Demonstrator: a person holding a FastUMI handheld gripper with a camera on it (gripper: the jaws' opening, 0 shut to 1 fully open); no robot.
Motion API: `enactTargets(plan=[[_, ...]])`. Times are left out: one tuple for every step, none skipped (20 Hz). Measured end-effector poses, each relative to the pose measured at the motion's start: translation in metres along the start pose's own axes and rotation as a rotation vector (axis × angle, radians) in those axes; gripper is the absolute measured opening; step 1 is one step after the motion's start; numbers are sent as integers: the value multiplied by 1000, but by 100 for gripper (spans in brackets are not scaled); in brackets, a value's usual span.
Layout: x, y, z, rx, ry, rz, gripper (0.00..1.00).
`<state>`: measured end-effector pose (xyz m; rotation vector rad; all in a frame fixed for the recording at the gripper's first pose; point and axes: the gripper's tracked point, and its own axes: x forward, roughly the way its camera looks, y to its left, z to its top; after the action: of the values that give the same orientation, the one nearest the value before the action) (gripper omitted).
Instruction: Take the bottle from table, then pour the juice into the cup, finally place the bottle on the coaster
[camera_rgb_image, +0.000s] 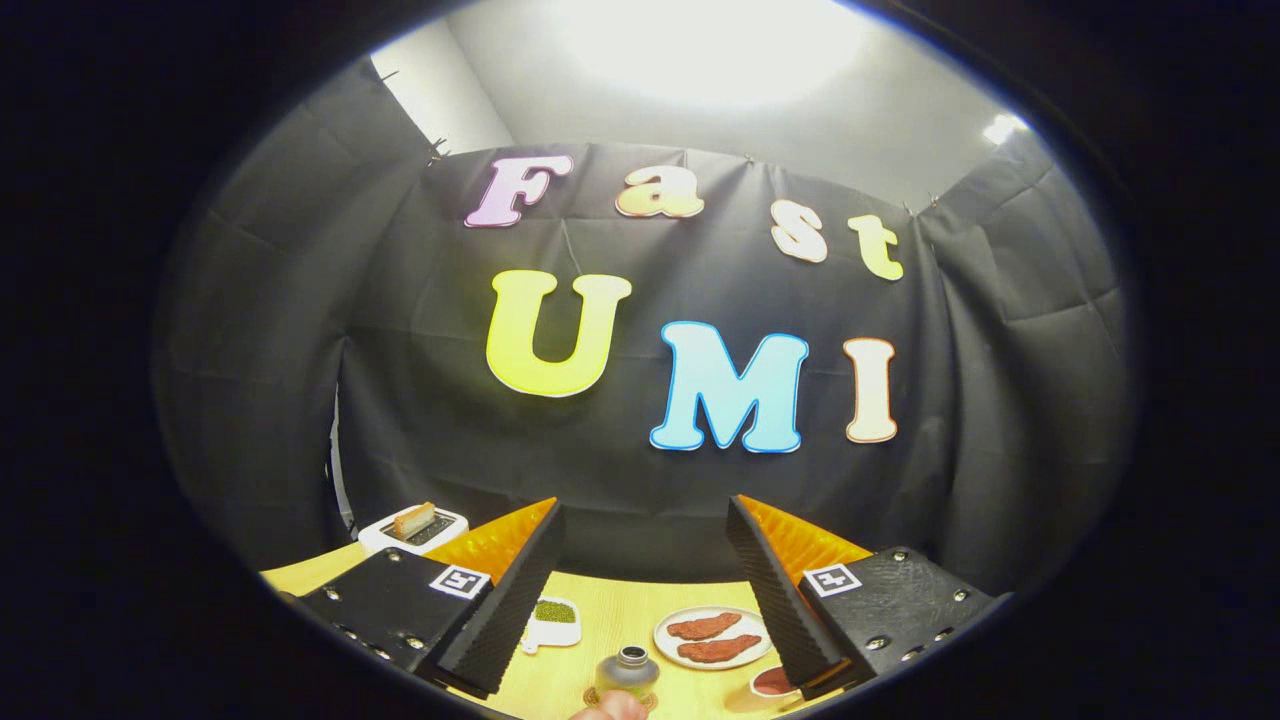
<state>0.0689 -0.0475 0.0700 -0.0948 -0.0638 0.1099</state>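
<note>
1. Tool (645, 590) first — its two fingers are spread wide, with nothing pinched between them. It's tipped up a fair bit, so you get mostly the black cloth wall (640, 400) and a bright ceiling light (700, 50) above it.

2. Bottle (627, 673) sits low down between the fingers, close in. It looks upright, greyish cap on a pale green body, standing on the light wooden surface (610, 620). Neither finger is touching it.

3. Right under the bottle there's something pinkish and rounded poking in — could be a fingertip, honestly can't tell.

4. Just ahead of the bottle and a bit toward the right finger is a white plate (712, 637) with two reddish-brown slabs on it, looks like meat.

5. Toward the left finger, beyond the bottle, there's a small white dish (552, 622) with something green in it.

6. Down by the right finger's base, partly hidden behind it, is a white cup (772, 682) with a dark reddish inside. Only a slice of it shows.

7. Farther back, past the left finger, a white toaster (414, 528) sits near the cloth wall with a slice of toast sticking out of the top.

8. Can't make out a coaster for sure — there's a dark ring at the bottle's foot, too small to tell.
</note>
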Motion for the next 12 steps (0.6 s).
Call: enactTargets(plan=[[0, 2, 8, 8, -8, 19, 99], [-1, 4, 13, 17, -14, 35, 99], [-5, 2, 14, 15, -15, 45, 99], [-9, 0, 14, 10, -11, 48, 99], [-11, -1, 14, 7, -5, 53, 99], [-12, -2, 13, 6, 2, 57, 99], [-14, -3, 12, 10, 6, 59, 99], [-15, -2, 14, 18, 3, 66, 99], [-16, -2, 15, 27, 0, 75, 99], [-19, -5, 15, 29, 1, 77, 99], [-20, -10, 15, 29, 8, 68, 99], [-21, -14, 13, 27, 16, 61, 99]])
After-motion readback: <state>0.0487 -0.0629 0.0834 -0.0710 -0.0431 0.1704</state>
